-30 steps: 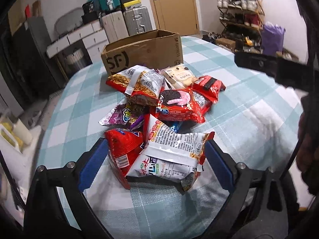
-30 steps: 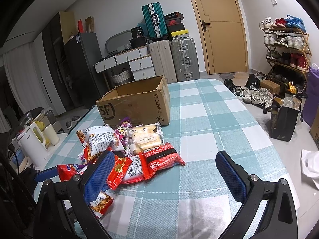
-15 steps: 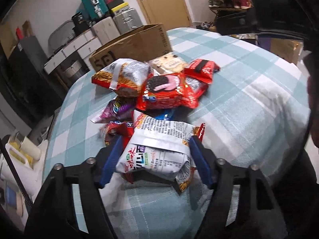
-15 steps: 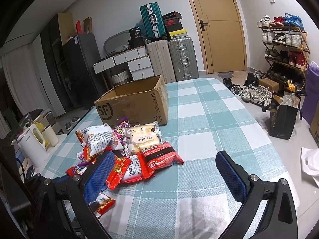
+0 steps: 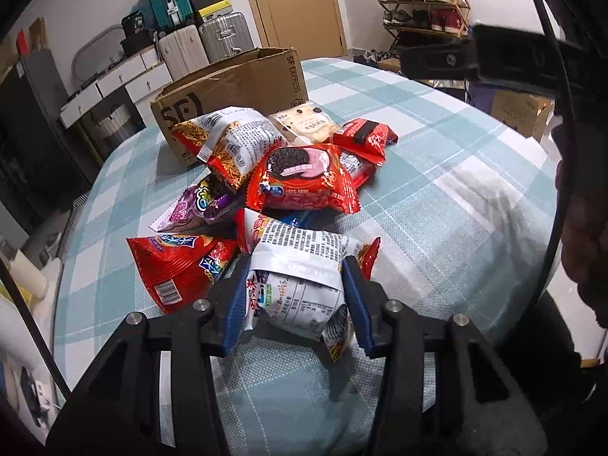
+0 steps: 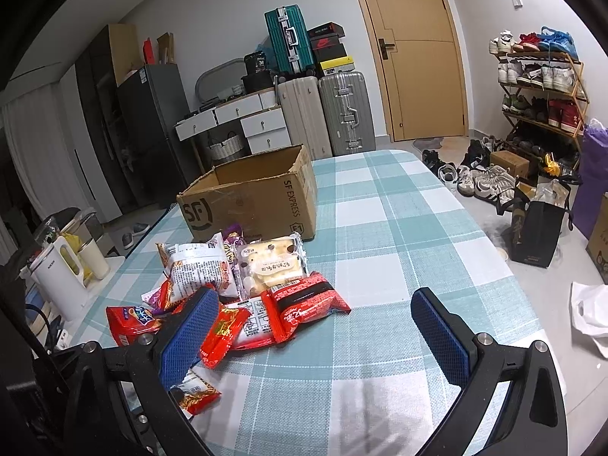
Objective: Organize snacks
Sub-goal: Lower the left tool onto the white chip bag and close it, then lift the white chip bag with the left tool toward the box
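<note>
Left gripper [image 5: 294, 298] closing on a white-backed snack bag [image 5: 300, 269]; right gripper [image 6: 323, 326] gaping over bare cloth.

Left wrist view: the blue pads, wide apart a second ago, now pinch the bag's sides at the near edge of the checked table [image 5: 437, 197]. Its print is too small to read. Behind it lies a red packet [image 5: 171, 262], then a red cookie packet [image 5: 304, 178] picturing a dark sandwich biscuit, and a cardboard box [image 5: 235, 87] printed "SF" and "SF EXPRESS" toward the far edge.
Right wrist view: jaws spread, nothing between them, unchanged from earlier. The snack pile sits left of centre, a cream bread pack [image 6: 271, 264] nearest the box [image 6: 250, 197]; the red packet [image 6: 131, 321] has shifted toward the near-left edge.
</note>
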The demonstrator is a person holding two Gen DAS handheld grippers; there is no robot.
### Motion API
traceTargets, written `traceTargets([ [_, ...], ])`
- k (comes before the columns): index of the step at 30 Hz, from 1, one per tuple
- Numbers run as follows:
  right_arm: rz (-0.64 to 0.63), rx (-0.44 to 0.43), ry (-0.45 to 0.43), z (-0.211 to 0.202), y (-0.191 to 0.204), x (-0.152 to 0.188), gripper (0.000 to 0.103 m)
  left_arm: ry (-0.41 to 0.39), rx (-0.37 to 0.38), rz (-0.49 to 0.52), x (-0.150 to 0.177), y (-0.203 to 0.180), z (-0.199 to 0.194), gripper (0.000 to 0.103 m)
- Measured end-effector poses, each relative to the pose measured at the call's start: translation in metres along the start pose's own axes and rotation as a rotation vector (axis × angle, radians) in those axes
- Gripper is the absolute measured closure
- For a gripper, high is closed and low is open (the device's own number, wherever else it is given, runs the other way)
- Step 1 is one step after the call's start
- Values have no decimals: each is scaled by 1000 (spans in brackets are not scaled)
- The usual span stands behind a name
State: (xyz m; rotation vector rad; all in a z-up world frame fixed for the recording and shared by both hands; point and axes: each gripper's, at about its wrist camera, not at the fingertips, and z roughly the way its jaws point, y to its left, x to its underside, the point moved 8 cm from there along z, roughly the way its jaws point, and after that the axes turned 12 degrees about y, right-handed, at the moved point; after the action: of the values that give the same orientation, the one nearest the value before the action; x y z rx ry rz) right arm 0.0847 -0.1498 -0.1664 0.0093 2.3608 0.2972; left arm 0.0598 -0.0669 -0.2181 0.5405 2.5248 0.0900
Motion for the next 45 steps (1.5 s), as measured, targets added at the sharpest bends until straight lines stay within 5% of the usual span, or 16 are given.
traceTargets([
  [13,4,-1,-1,-3,-1,-3,0,-52,39,-62,-7,14,-20,59],
  [27,16,-49,20,0,7,-3,0,-189,67,-252,-20,80,-86,59],
  [45,-103,-279,94,44,73,-30,0,-241,-14,-420,-5,176,-126,59],
])
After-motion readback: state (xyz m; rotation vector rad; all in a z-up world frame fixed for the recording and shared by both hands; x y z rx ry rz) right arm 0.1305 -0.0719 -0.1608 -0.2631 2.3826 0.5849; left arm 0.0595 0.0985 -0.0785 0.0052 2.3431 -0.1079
